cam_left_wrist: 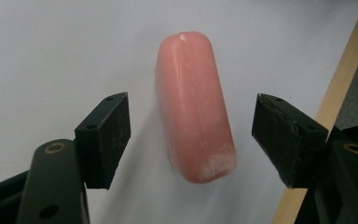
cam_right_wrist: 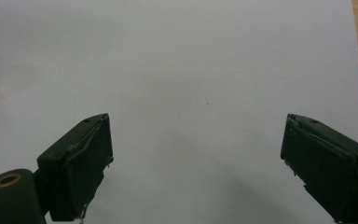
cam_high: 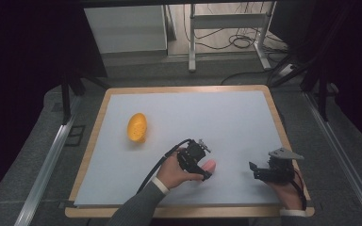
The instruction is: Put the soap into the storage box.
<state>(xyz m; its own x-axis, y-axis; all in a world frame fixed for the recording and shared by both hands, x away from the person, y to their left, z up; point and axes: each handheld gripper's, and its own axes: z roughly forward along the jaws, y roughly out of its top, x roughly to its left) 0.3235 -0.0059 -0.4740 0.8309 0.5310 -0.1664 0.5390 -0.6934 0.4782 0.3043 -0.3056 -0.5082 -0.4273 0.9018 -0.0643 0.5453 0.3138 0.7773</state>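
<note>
White table (cam_high: 226, 117) carries a pink sausage-like piece (cam_left_wrist: 193, 112), probably soft, at frame centre between the wide-open jaws of the left gripper (cam_left_wrist: 191, 133). Centre it before closing gently. Right gripper (cam_right_wrist: 196, 158) also stands wide, holding nothing.

A pale pink sausage (cam_left_wrist: 193, 109) with whitish scuffs at one end is seen. At ten o'clock from it an orange-yellow mango (cam_high: 137, 127) is seen. The surface (cam_high: 226, 117) is light grey, edged in light wood. Both claws are black.
</note>
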